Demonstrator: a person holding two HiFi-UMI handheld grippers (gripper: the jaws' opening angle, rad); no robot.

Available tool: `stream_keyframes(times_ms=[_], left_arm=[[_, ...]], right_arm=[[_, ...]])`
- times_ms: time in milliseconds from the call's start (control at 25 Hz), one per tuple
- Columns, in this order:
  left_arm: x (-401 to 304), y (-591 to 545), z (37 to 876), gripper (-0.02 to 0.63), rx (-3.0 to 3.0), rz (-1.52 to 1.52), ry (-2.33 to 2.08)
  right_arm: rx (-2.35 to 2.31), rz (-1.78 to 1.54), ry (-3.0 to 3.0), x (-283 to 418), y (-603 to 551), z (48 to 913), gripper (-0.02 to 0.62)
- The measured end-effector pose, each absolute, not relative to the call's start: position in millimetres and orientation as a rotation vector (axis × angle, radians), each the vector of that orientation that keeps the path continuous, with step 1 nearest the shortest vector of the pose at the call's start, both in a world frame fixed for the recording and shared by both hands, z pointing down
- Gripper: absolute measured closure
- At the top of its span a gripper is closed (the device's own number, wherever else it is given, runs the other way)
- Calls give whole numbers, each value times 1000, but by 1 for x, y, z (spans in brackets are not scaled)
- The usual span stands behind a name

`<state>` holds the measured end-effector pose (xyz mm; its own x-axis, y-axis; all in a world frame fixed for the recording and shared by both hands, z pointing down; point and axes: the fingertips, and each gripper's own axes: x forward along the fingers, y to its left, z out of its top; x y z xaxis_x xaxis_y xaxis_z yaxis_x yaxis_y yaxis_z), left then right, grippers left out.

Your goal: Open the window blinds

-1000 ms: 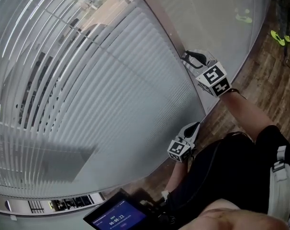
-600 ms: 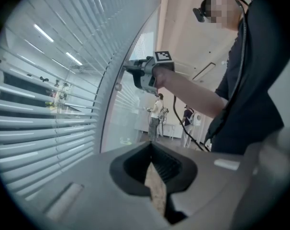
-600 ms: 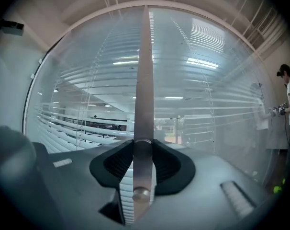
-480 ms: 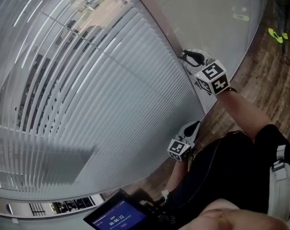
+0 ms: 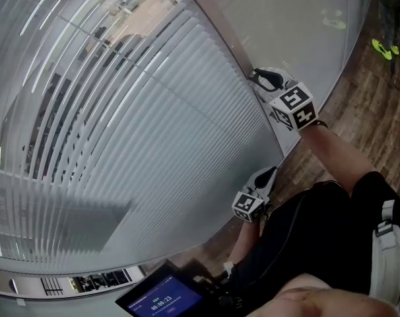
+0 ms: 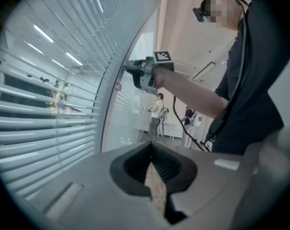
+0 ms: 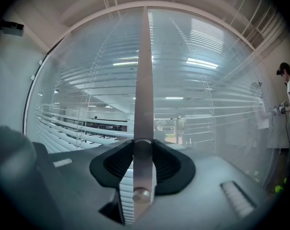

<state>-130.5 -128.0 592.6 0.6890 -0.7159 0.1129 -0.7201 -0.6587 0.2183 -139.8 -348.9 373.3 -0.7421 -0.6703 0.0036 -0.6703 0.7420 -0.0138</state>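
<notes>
White slatted blinds [image 5: 121,124] hang behind glass, with bright gaps between the upper slats; the lower ones lie nearly flat. A metal frame post [image 5: 220,25] runs down their right edge. My right gripper [image 5: 259,78] reaches level to this post and is shut on a small round metal knob [image 7: 142,146] that sticks out of it. The knob sits between the right gripper's [image 7: 142,150] dark pads. A second small stud [image 7: 141,194] shows below it. My left gripper [image 5: 269,172] hangs lower by the glass, its jaws together with nothing in them [image 6: 154,169].
A wood floor [image 5: 365,104] runs along the base of the glass. A device with a lit screen [image 5: 164,296] hangs at my chest. Other people [image 6: 157,114] stand far off across the room. A cable runs down my right side.
My right gripper has rolled a little about the knob, and its marker cube has turned slightly. The left gripper has kept still. I see no clear change in the slats.
</notes>
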Motion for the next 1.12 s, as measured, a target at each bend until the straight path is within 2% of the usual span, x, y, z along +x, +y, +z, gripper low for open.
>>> stream_keyframes(times_ms=[240, 640, 880, 920, 1120], left_arm=[[-132, -129, 593, 604, 2648, 36, -1163], [-141, -130, 595, 604, 2626, 57, -1196], [-148, -134, 593, 604, 2614, 75, -1222], [-149, -135, 592, 604, 2614, 75, -1225], [-150, -142, 592, 604, 2624, 93, -1227]], right_arm=[[-1110, 18, 2935, -140, -349, 372, 465], [-1043, 180, 2935, -136, -333, 369, 394], [-909, 268, 2933, -123, -304, 377, 394], [-859, 278, 2933, -120, -297, 380, 397], [-698, 355, 2997, -106, -266, 410, 494]])
